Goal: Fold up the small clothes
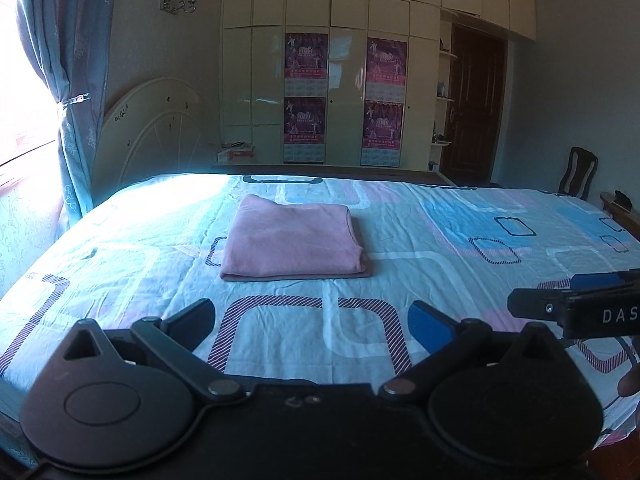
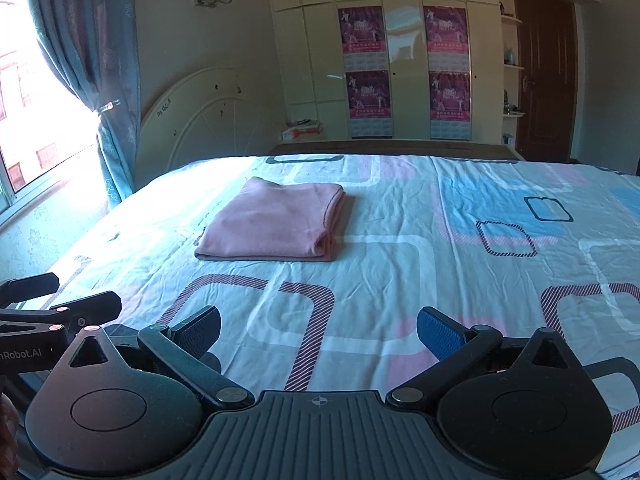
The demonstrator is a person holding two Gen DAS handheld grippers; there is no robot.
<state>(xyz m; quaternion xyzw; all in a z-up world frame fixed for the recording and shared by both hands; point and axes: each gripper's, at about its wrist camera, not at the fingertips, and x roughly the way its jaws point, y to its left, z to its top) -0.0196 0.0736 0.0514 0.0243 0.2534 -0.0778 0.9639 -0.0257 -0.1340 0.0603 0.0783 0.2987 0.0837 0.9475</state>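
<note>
A pink garment (image 1: 292,238) lies folded into a neat rectangle on the patterned bed sheet (image 1: 400,280), in the middle of the bed; in the right wrist view the pink garment (image 2: 276,222) sits left of centre. My left gripper (image 1: 312,322) is open, held back from the garment near the bed's front edge, with nothing between its fingers. My right gripper (image 2: 318,336) is open too, empty, and also well short of the garment. The right gripper's side (image 1: 576,306) shows at the right edge of the left wrist view. The left gripper's side (image 2: 60,312) shows at the left of the right wrist view.
A cream headboard (image 1: 152,132) leans by the curtained window (image 1: 28,80) on the left. A tall wardrobe (image 1: 340,80) with purple posters stands behind the bed. At the far right are a dark door (image 1: 476,104) and a chair (image 1: 580,172).
</note>
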